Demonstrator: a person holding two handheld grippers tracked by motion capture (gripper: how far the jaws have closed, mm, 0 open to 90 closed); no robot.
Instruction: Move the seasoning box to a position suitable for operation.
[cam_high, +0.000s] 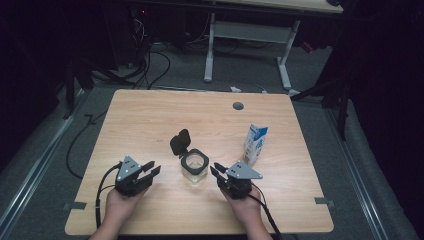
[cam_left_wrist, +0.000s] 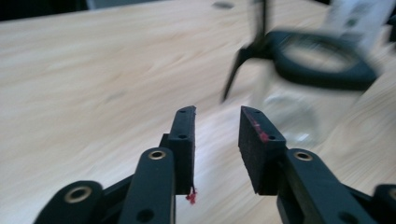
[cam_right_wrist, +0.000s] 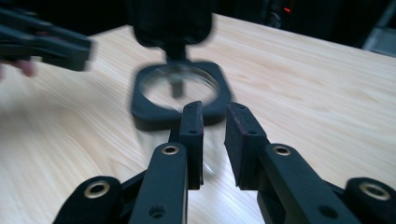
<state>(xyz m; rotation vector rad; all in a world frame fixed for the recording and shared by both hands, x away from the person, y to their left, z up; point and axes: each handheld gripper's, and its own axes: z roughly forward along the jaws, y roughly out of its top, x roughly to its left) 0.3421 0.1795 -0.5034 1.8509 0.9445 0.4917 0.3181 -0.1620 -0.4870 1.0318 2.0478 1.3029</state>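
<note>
While both grippers flank it on the wooden table, the clear jar with a black square collar stands near the table's middle, its hinged black lid flipped up and back, and a small blue-and-white carton stands apart to its right; seen from the high view, the left gripper lies just left of the jar and the right gripper just right of it, neither touching it. In the left gripper view, the left gripper holds its jaws parted with nothing between them, and the blurred jar sits ahead and to the right. In the right gripper view, the right gripper also has its jaws apart and empty, aimed straight at the jar, whose open lid rises behind the rim. This looks like the approach step, before any grip. The next move probably calls for one gripper to close on the jar's glass body and steady it, while the other goes for the lid or the carton.
</note>
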